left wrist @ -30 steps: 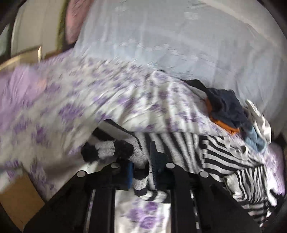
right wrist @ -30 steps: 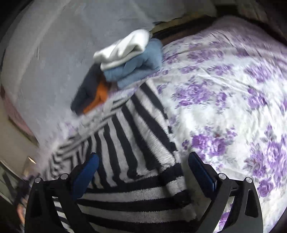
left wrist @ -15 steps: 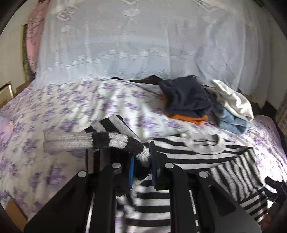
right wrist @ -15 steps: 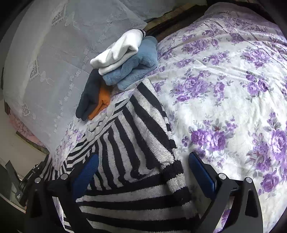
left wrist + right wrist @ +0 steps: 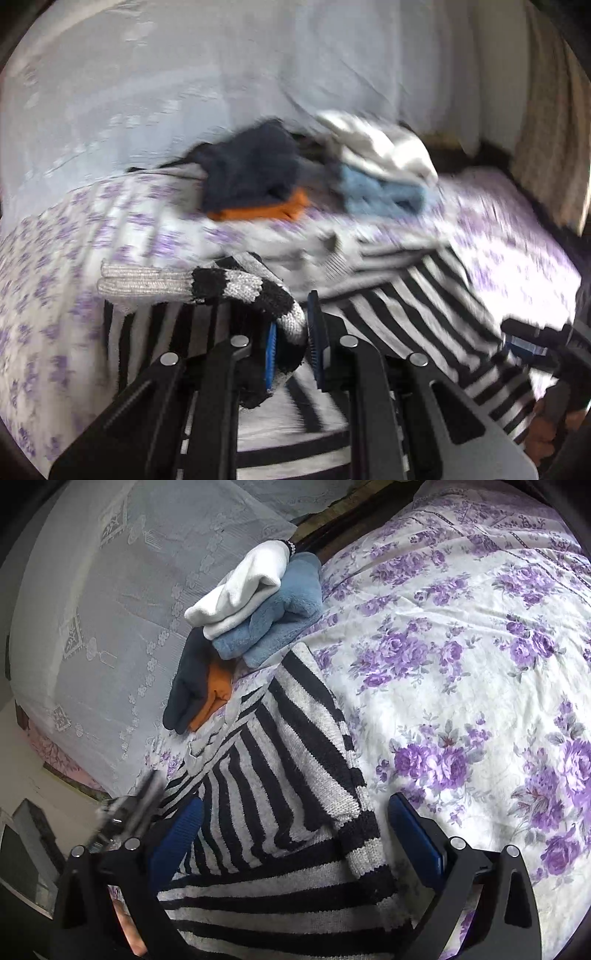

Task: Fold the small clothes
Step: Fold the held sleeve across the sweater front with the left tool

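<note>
Striped sweater [image 5: 280, 812]: black-and-grey knit, spread on the floral bedspread [image 5: 461, 672], its neck toward the folded piles, its right edge running just beside the right gripper's blue pad. Left gripper [image 5: 291, 347]: jaws nearly closed, pinching the sweater's sleeve [image 5: 207, 284], whose grey cuff juts out to the left above the body of the garment. Right gripper [image 5: 295, 834]: jaws spread wide over the sweater's lower part, gripping nothing. Folded piles at the far edge, against the white lace cover [image 5: 110, 627]: dark item on orange [image 5: 199, 694]; white on blue [image 5: 266, 605]. Open room: broad bare bedspread to the right of the sweater in the right wrist view; bare floral strip to the left in the left wrist view. Left wrist view only: blurred, the right gripper's blue pad at the frame's right edge. Right wrist view only: sharp, a blurred dark gripper shape at the lower left
</note>
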